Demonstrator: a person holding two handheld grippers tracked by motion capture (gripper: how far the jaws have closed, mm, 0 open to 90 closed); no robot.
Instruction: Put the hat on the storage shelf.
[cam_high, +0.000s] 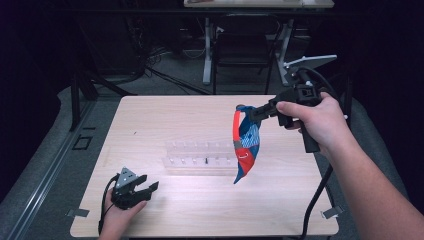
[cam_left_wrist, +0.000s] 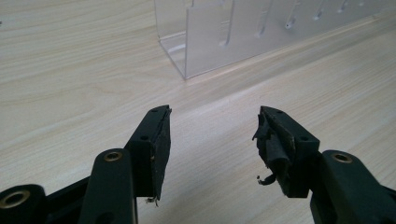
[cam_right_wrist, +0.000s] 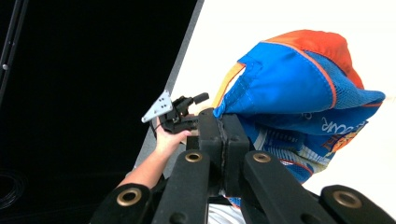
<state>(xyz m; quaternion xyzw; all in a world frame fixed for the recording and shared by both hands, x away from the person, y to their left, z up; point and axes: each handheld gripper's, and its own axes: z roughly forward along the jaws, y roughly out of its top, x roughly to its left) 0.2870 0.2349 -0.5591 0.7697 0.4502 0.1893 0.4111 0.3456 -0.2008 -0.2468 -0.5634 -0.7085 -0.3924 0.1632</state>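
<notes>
Holding the cap (cam_high: 246, 145) by a pinch of fabric, your right gripper (cam_high: 256, 114) has its jaws clamped on it above the desk's (cam_high: 150, 120) right half, over the clear rack (cam_high: 200, 159). A thin pinch could slip, dropping it. Your left gripper (cam_high: 142, 187), jaws apart and empty, rests near the front left corner; its view shows the rack's open end.

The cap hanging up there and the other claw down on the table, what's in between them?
In the high view, a clear plastic rack lies on the table between the cap and the left claw.
</notes>
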